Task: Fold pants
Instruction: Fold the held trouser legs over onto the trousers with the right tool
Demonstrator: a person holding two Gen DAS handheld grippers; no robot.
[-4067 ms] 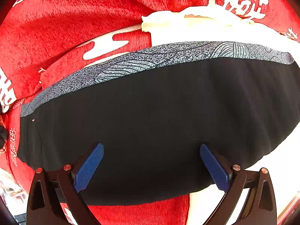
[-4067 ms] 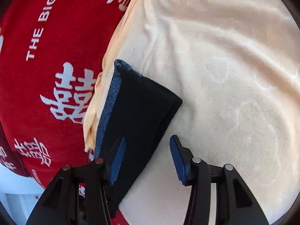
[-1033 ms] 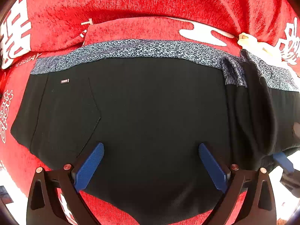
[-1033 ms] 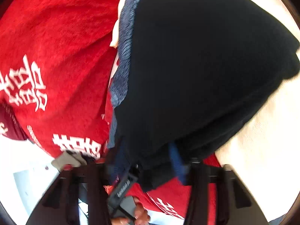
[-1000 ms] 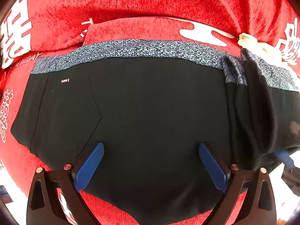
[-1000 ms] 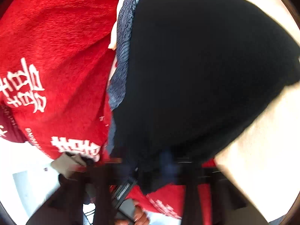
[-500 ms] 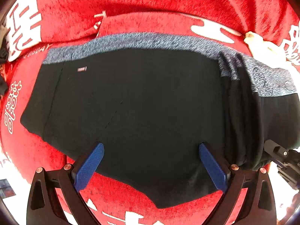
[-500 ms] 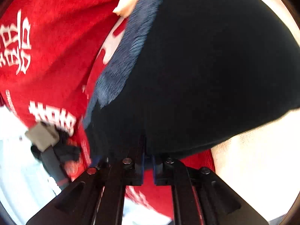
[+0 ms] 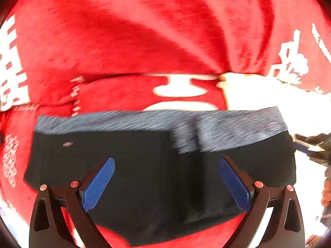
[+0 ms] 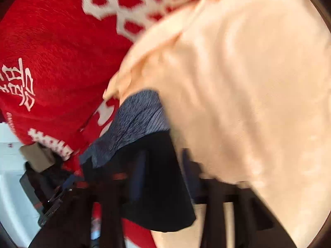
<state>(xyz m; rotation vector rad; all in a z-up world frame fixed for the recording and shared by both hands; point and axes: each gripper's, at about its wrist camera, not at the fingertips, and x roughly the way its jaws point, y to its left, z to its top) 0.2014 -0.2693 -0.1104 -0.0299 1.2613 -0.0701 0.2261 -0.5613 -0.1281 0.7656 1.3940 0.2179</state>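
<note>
Half a second back, the right gripper (image 10: 161, 177) was clamped on a bulging mass of black cloth; now that mass is lying lower and flatter, and the view is sweeping out over the cream towel (image 10: 248, 86). Motion blur is hiding the right fingers, so whether they are gripping or released cannot be told. The left gripper (image 9: 165, 184) is hovering with its jaws spread wide, holding nothing. The pants (image 9: 144, 175) are lying directly ahead of and beneath it on the red blanket (image 9: 144, 41), the grey patterned waistband (image 9: 227, 130) at the far edge, one end doubled over ahead and to its right. This fabric is probably handling as light, limp and stretchy. Pinching a doubled edge or the firmer waistband looks preferable.
</note>
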